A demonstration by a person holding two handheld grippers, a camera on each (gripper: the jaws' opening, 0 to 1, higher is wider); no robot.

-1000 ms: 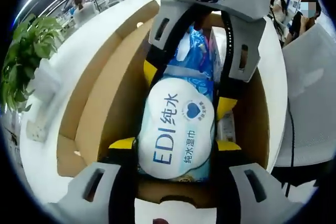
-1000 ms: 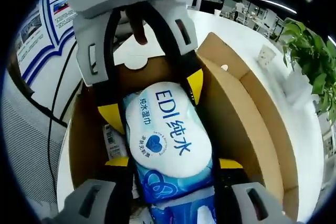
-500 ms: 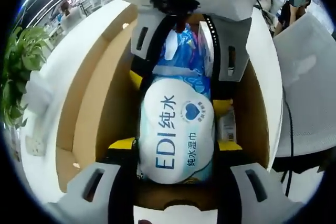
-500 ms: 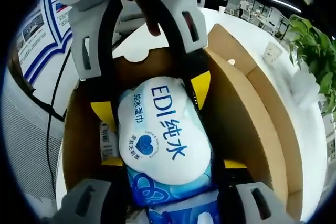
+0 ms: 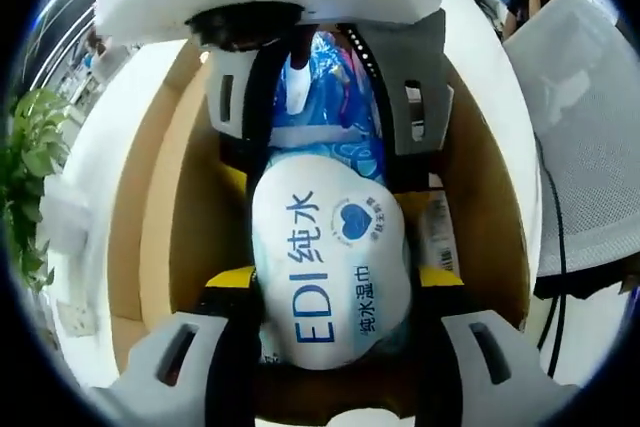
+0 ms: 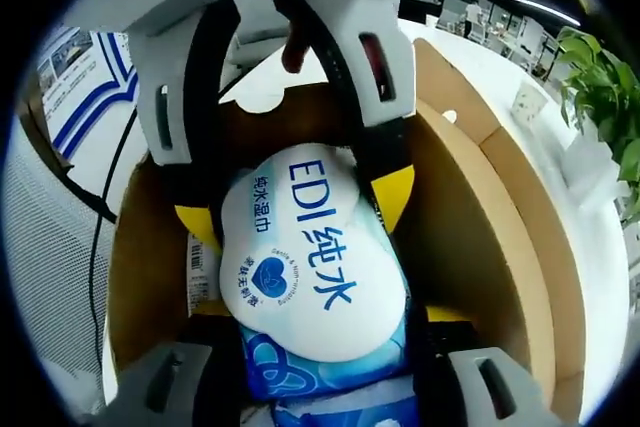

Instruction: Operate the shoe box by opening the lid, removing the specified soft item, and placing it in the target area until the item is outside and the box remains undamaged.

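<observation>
Wipes pack (image 5: pixel 330 262), white label printed "EDI", blue wrapper at one end, sits inside the open box (image 5: pixel 150 237) on the white bench (image 5: pixel 90 187).

Left gripper (image 5: pixel 335 282): jaws stand either side of the pack's white end, yellow pads pressed against its sides, clamped on it. The right gripper (image 5: pixel 320 137) comes in from the top of the left gripper view, jaws straddling the blue end of the same pack.

Right gripper view: right gripper (image 6: pixel 320 312) closed around the pack (image 6: pixel 305 257) at the blue end; the left gripper (image 6: pixel 290 197) reaches in from above, its yellow pads touching the white end. Both hold the pack from opposite ends.

Box (image 6: pixel 500 247) walls rise around the pack on all sides; the pack lies between them, along the box's length. A small printed label (image 6: pixel 198 267) shows on the box floor just beside the pack.

Potted plant (image 6: pixel 605 97) on the bench, beyond the box. A dark cable (image 5: pixel 555 247) hangs off the bench edge.
</observation>
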